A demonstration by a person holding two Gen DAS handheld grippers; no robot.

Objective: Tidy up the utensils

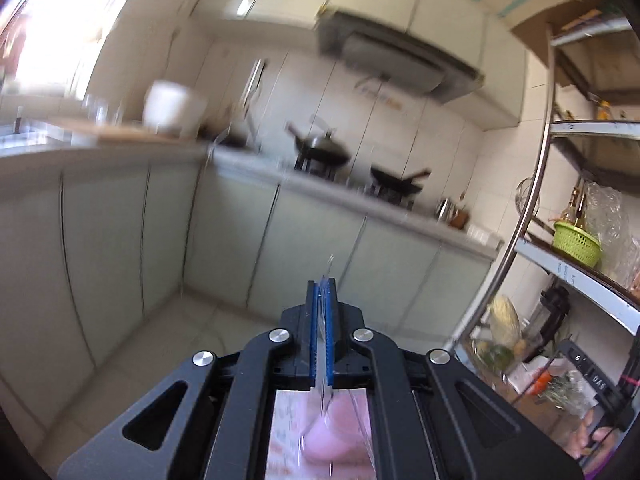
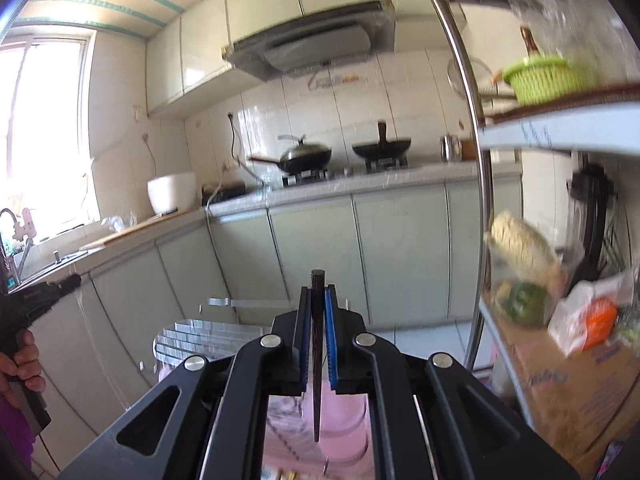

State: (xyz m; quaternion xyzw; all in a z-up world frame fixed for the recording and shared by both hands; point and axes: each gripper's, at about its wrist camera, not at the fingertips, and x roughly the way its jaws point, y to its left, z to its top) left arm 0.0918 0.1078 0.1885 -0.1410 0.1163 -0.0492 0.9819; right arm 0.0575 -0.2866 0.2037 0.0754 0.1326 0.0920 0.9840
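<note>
My left gripper (image 1: pixel 322 280) is shut on a thin clear plastic utensil (image 1: pixel 325 344) that runs along the blue pads; its tip sticks out a little past them. My right gripper (image 2: pixel 319 288) is shut on a dark brown chopstick (image 2: pixel 317 352) held lengthwise between the pads, its blunt end poking out in front. Below both grippers a pink cup-like container (image 2: pixel 340 432) shows through the frame; it also shows in the left wrist view (image 1: pixel 336 432). Both grippers are raised and face the kitchen counter.
A metal shelf rack (image 2: pixel 472 128) stands at the right with a green basket (image 2: pixel 540 76), vegetables and a cardboard box (image 2: pixel 568 392). The counter (image 2: pixel 320 196) holds two woks, a white pot (image 2: pixel 172 192) and a sink at left. A clear glass-topped stand (image 2: pixel 200 336) is below.
</note>
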